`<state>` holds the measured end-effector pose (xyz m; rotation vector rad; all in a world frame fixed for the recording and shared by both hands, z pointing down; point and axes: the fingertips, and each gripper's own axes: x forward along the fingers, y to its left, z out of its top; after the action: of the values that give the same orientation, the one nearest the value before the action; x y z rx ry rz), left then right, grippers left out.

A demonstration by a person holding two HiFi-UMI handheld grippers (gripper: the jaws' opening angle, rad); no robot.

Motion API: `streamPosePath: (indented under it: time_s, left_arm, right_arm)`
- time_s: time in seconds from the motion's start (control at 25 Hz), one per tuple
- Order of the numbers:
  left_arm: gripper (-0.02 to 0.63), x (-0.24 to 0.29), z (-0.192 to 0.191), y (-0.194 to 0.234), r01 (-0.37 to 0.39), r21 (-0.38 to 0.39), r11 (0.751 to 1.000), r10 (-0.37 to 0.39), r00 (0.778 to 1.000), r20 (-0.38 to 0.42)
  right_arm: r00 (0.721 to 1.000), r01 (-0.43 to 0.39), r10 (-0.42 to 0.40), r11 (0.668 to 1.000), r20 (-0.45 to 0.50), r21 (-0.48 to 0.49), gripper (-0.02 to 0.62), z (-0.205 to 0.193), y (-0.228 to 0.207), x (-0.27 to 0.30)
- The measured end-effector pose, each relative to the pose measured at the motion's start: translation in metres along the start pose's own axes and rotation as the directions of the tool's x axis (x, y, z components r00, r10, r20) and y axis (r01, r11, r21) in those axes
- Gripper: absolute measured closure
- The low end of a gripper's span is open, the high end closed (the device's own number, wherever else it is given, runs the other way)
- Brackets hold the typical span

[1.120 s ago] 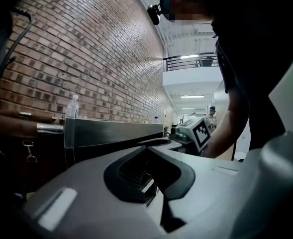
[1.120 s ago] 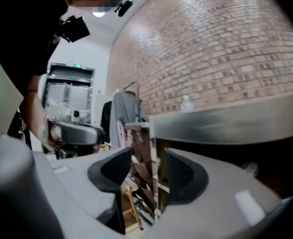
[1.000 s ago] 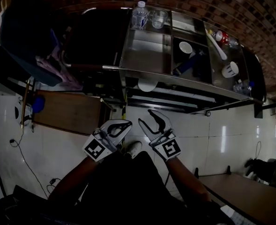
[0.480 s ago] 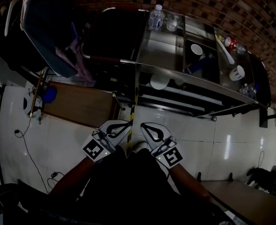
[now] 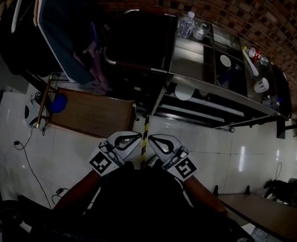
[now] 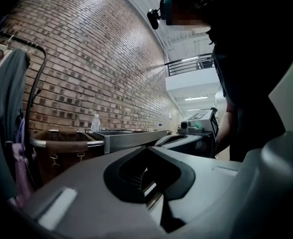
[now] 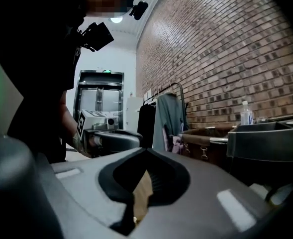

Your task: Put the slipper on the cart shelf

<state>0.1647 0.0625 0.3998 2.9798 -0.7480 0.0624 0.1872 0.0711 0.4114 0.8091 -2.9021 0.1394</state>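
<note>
No slipper shows in any view. In the head view both grippers are held close in front of the person's dark clothing, low in the picture, over the white tiled floor. My left gripper (image 5: 136,136) (image 6: 148,148) has its jaws together with nothing between them. The right gripper (image 5: 152,138) (image 7: 147,150) is likewise shut and empty, its tip almost touching the left one. The steel cart (image 5: 188,59) stands well ahead at upper right, with its lower shelf (image 5: 214,114) dark beneath the top trays. Neither gripper is near the cart.
A water bottle (image 5: 187,24), cups and bowls sit on the cart top; a white bowl (image 5: 183,91) is below. A dark brown bag (image 6: 61,148) hangs at the cart's end. A clothes rack with garments (image 5: 62,34) stands at left, a wooden board (image 5: 93,112) below it.
The right gripper's jaws, wide apart a second ago, are now shut on nothing. Both grippers drew closer together and nearer the body. The cart has slid toward the upper right of the head view.
</note>
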Motion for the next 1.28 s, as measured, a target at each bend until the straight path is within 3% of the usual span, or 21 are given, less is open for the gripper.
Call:
streamPosePath:
  time_s: [0.48,0.84,1.28]
  left_arm:
    - [0.604,-0.103,0.008,0.079,0.081,0.013,0.997,-0.081,0.995,0.065]
    - [0.604,-0.155,0.004,0.112,0.146,0.004,0.989,-0.146,0.988,0.053]
    - [0.603,-0.172,0.004,0.112,0.074,-0.016,0.997,-0.073,0.996,0.042]
  right_arm:
    - [0.997,0.053,-0.054,0.999,-0.059,-0.011,0.595,0.025,0.058,0.133]
    - [0.982,0.183,-0.181,0.982,-0.061,0.044,0.595,0.027,0.073,0.184]
    - [0.987,0.160,-0.159,0.987,-0.036,0.022,0.595,0.033,0.086,0.189]
